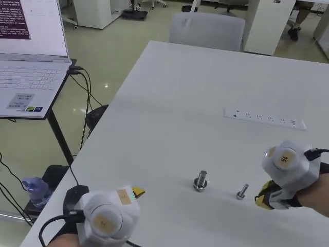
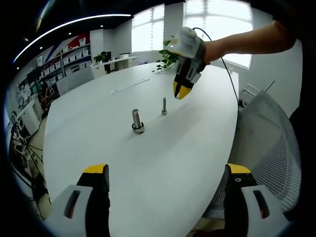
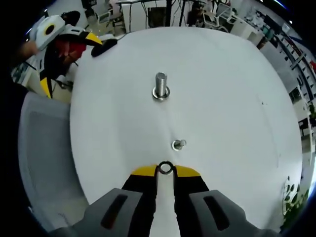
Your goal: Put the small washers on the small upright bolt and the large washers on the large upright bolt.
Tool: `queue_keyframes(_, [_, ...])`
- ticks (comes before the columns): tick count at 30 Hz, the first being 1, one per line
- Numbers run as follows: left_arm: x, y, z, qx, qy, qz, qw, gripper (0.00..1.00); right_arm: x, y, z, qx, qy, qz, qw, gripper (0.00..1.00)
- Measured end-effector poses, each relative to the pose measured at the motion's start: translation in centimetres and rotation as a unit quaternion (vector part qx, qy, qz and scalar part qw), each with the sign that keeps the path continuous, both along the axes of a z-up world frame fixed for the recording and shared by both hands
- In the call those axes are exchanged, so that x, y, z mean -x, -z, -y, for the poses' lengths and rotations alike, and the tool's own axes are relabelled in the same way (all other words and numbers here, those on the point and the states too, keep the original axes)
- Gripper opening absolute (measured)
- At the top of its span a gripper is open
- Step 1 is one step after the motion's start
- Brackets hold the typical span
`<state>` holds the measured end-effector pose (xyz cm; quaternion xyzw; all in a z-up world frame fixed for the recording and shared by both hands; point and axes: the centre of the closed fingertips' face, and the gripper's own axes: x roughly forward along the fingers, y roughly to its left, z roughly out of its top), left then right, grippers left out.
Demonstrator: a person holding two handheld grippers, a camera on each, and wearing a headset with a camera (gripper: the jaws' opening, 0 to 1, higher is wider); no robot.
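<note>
Right gripper (image 3: 165, 172): in its own view the yellow-tipped jaws stand almost closed at bottom centre, pinching a washer (image 3: 166, 163) between the tips. The ring stands on edge and its hole is open to the camera. Whether it is a small or a large washer cannot be told.

Small bolt (image 3: 178, 144): upright on the white table (image 3: 237, 98), just above the held washer in the right gripper view and apart from it. In the head view it sits lower right of centre, just left of the right gripper's tips.

Large bolt (image 3: 161, 88): upright, in the upper centre of the right gripper view, beyond the small bolt, with a wider metal ring at its foot. In the head view it stands just left of the small bolt.

Left gripper (image 2: 168, 170): jaws spread wide at the bottom of its own view, nothing between them. It is well apart from both bolts. In the head view it sits at the lower left, over the table's near edge.

Surroundings, head view: a power strip (image 1: 264, 118) lies on the table at middle right, a laptop (image 1: 31, 77) is at the upper left, and a chair (image 1: 205, 30) stands at the top centre.
</note>
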<state>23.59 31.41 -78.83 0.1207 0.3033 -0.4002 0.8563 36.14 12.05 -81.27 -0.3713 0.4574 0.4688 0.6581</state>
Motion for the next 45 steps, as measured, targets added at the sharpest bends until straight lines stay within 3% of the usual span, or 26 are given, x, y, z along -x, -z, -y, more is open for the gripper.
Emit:
queue_keyframes(8, [-0.3,0.1,0.0,-0.002,-0.003,-0.001,1.0000,0.99,-1.5,-1.0,-1.1,-0.013,-0.001,0.009,0.9999,0.12])
queue_keyframes(17, [-0.6,0.2,0.1,0.003,-0.003,-0.004,1.0000,0.99,-2.8,-0.9,-1.8,-0.017,-0.003,0.011,0.9998,0.12])
queue_keyframes(20, [-0.5,0.5,0.1,-0.004,0.001,-0.005,1.0000,0.99,-2.8,-0.4,-2.0,-0.012,-0.008,0.008,0.9999,0.12])
queue_keyframes(45, [0.0,1.1,-0.2,0.000,0.000,-0.024,0.9997,0.90,-2.8,1.1,-2.3,0.002,-0.016,-0.004,0.9999,0.12])
